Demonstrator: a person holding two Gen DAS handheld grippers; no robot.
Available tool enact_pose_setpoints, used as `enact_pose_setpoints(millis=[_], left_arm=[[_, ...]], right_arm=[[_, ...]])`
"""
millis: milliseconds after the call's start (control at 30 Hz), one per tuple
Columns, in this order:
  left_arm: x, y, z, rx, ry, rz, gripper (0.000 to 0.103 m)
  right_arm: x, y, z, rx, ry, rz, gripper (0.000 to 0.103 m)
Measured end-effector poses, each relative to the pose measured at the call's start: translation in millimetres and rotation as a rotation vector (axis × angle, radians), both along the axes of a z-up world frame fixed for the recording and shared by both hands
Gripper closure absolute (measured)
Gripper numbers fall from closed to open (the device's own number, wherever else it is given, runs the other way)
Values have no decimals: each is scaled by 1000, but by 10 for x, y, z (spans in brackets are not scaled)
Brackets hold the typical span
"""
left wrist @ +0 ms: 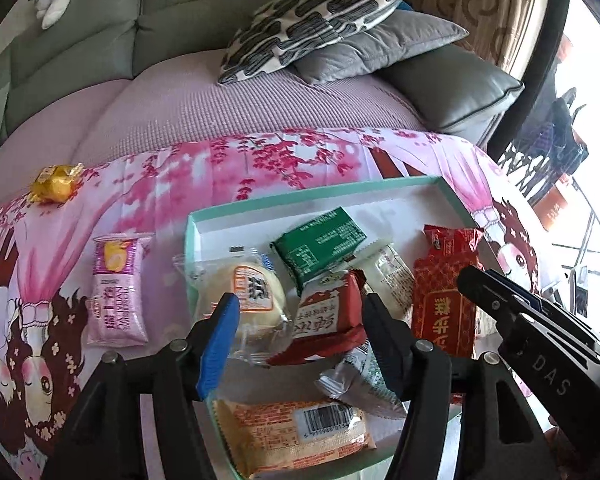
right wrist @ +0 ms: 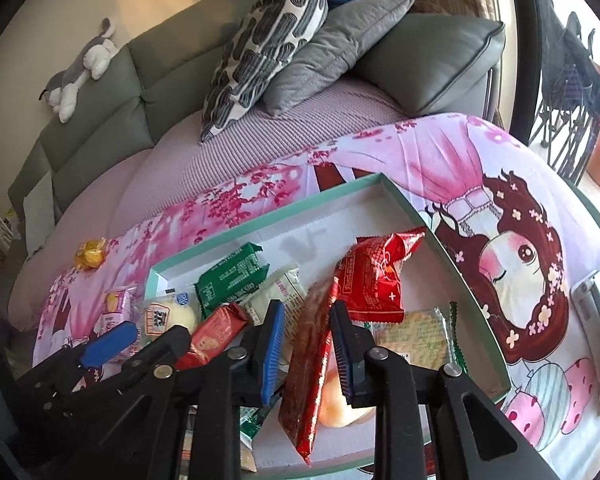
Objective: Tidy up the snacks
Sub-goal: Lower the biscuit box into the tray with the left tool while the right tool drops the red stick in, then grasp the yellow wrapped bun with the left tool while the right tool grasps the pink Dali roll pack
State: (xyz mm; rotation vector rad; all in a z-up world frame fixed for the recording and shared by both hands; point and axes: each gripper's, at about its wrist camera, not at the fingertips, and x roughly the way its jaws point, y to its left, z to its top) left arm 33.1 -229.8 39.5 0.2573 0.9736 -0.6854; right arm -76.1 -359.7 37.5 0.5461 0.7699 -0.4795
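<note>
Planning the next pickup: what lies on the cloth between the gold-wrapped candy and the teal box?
In the left wrist view, one pink snack packet lies between the gold-wrapped candy and the teal box; otherwise bare cloth.

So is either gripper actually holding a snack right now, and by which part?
Neither grips firmly. The left gripper is open over the box, holding nothing. The long red packet stands edge-on between the right gripper's pads, which look apart from it.
</note>
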Motion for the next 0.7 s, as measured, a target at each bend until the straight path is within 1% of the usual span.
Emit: enact_pose_setpoints(millis=[167,333,367,400,467,500,567,600,700], left_arm=[[67,88,32,-5,4,40,38],[151,157,-16,8,24,87,38],[169,173,-32,13,28,101,38],[183,190,-48,17,32,111,36],[220,222,-80,27,42,136,31],[238,240,-90,29,45,147,29],[270,277,-104,32,48,165,27],[290,300,-111,34,50,176,23],[366,400,-104,34,42,208,21]], right_arm=[[7,26,34,-11,-3,6,76],[31,35,4,-13,14,12,76],[36,36,-5,-13,18,12,74],[41,37,-14,-14,23,12,70],[51,38,-34,-18,37,7,33],[55,43,-43,-28,46,4,31],[63,48,-49,-38,55,5,31],[65,49,-53,-39,56,6,30],[78,50,-67,-41,61,9,30]])
